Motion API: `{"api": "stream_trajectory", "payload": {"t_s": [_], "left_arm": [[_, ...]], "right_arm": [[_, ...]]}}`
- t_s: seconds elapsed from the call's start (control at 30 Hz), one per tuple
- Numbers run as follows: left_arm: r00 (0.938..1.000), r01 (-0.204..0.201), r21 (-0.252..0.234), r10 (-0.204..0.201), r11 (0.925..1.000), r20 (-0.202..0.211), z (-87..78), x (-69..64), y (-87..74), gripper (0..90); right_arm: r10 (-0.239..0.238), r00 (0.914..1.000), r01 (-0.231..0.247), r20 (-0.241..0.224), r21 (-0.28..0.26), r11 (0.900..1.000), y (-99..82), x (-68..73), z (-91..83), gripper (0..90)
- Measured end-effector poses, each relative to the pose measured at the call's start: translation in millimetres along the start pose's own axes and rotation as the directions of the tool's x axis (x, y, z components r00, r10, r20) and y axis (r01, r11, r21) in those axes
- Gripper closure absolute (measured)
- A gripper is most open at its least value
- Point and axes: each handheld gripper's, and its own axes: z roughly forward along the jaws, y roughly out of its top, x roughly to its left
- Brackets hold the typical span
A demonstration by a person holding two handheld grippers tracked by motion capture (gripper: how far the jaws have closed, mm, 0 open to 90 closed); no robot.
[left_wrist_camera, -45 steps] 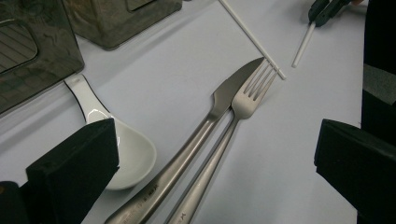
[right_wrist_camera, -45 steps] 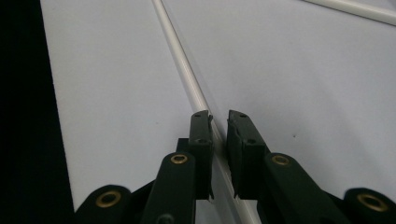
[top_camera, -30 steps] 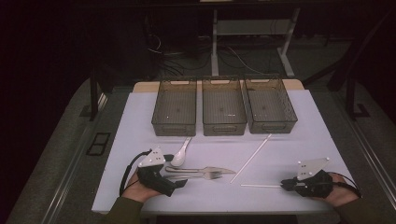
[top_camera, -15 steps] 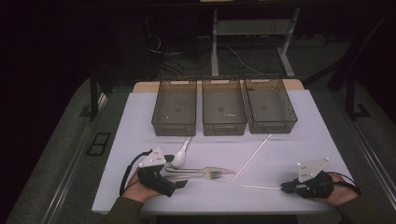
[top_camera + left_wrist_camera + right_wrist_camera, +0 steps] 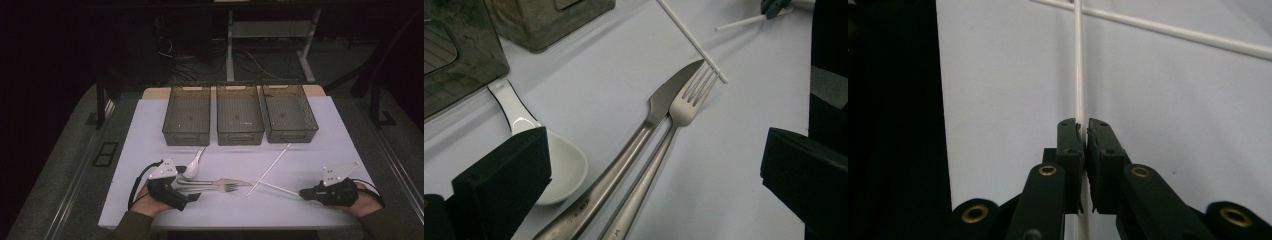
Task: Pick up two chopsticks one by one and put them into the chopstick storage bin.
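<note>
My right gripper [image 5: 302, 192] lies at the front right of the white mat, shut on the end of a thin white stick [image 5: 280, 187]. In the right gripper view its pads [image 5: 1068, 137] pinch that stick [image 5: 1078, 60], which runs straight ahead towards a second, longer white stick [image 5: 1173, 31]. The longer stick [image 5: 270, 168] lies slanted at mid-table. At the front left my left gripper [image 5: 192, 198] rests open. Its view shows the jaws standing wide apart [image 5: 654, 160], with a white spoon [image 5: 559, 165], a steel knife [image 5: 644, 130] and a fork [image 5: 674, 125] lying between them, untouched.
Three see-through smoky bins [image 5: 187, 117] [image 5: 240, 117] [image 5: 289, 115] stand side by side at the back of the mat [image 5: 150, 125]. The mat's front edge runs just under both hands. Dark floor, cables and table legs lie beyond.
My right gripper has edged slightly with the stick between its jaws. The left hand and the cutlery have stayed put.
</note>
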Motion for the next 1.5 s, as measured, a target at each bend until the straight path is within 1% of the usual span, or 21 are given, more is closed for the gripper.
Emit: {"api": "stream_trajectory", "payload": {"t_s": [0.03,0.07,0.1,0.17,0.33,0.37,0.47,0.6,0.7,0.8,0.93,1.17,1.27,1.37,1.5], "left_arm": [[1.0000,0.000,0.000,0.000,1.0000,0.000,0.2,-0.2,0.0,0.0],[1.0000,0.001,0.001,-0.001,1.0000,-0.001,0.2,-0.2,0.0,0.0],[1.0000,0.001,0.001,-0.001,1.0000,-0.001,0.1,0.0,0.1,0.0],[1.0000,0.002,0.000,-0.002,1.0000,-0.002,0.2,0.2,0.0,0.0],[1.0000,0.001,-0.002,-0.001,1.0000,0.000,0.1,-0.3,0.3,0.0],[1.0000,-0.004,-0.002,0.004,1.0000,0.000,-0.1,0.1,0.4,0.0],[1.0000,0.002,-0.006,-0.002,1.0000,0.001,-0.5,0.7,0.5,0.0],[1.0000,-0.001,-0.006,0.001,1.0000,0.003,-0.5,0.2,0.7,0.0],[1.0000,-0.002,-0.006,0.002,1.0000,0.004,-0.6,0.2,0.7,0.0],[1.0000,-0.001,-0.008,0.001,1.0000,0.004,-0.7,0.1,0.8,0.0],[1.0000,-0.003,-0.008,0.003,1.0000,0.005,-1.0,-0.3,1.0,0.0],[1.0000,-0.002,-0.011,0.002,0.9999,0.004,-1.6,-0.3,1.1,0.0],[1.0000,-0.003,-0.012,0.003,0.9999,0.003,-1.9,-0.3,1.3,0.0],[1.0000,-0.002,-0.014,0.002,0.9999,0.002,-1.5,-0.2,1.3,0.0],[1.0000,0.000,-0.021,0.000,0.9998,0.000,-2.5,-0.1,1.5,0.0]], "right_arm": [[0.006,1.0000,-0.006,0.006,-0.019,0.9998,2.0,-1.3,-0.5,84.8],[0.006,1.0000,-0.006,0.006,-0.019,0.9998,2.0,-1.3,-0.5,84.8],[0.013,0.9999,-0.012,0.006,-0.035,0.9993,3.3,-2.1,-1.0,84.8],[0.034,0.9993,-0.033,0.015,-0.061,0.9976,6.9,-4.2,-1.4,84.8],[0.079,0.9962,-0.074,0.038,-0.121,0.9899,18.4,-8.5,0.0,84.8],[0.088,0.9955,-0.082,0.036,-0.129,0.9883,20.7,-8.9,0.6,84.8],[0.106,0.9933,-0.098,0.048,-0.145,0.9846,26.6,-9.4,3.5,84.8],[0.127,0.9902,-0.117,0.057,-0.165,0.9794,32.6,-12.2,7.1,84.8],[0.143,0.9886,-0.132,0.045,-0.190,0.9728,37.5,-15.1,7.4,84.8],[0.157,0.9867,-0.143,0.043,-0.225,0.9638,43.7,-17.4,7.2,84.8],[0.158,0.9866,-0.143,0.040,-0.251,0.9573,52.2,-19.9,8.3,84.8],[0.140,0.9897,-0.125,0.031,-0.290,0.9488,68.7,-20.8,9.2,84.8],[0.132,0.9908,-0.117,0.028,-0.312,0.9427,77.2,-21.1,8.4,84.8],[0.128,0.9914,-0.113,0.026,-0.324,0.9394,88.4,-22.3,10.7,84.8],[0.125,0.9918,-0.109,0.027,-0.321,0.9407,109.3,-28.2,22.1,84.8]]}}
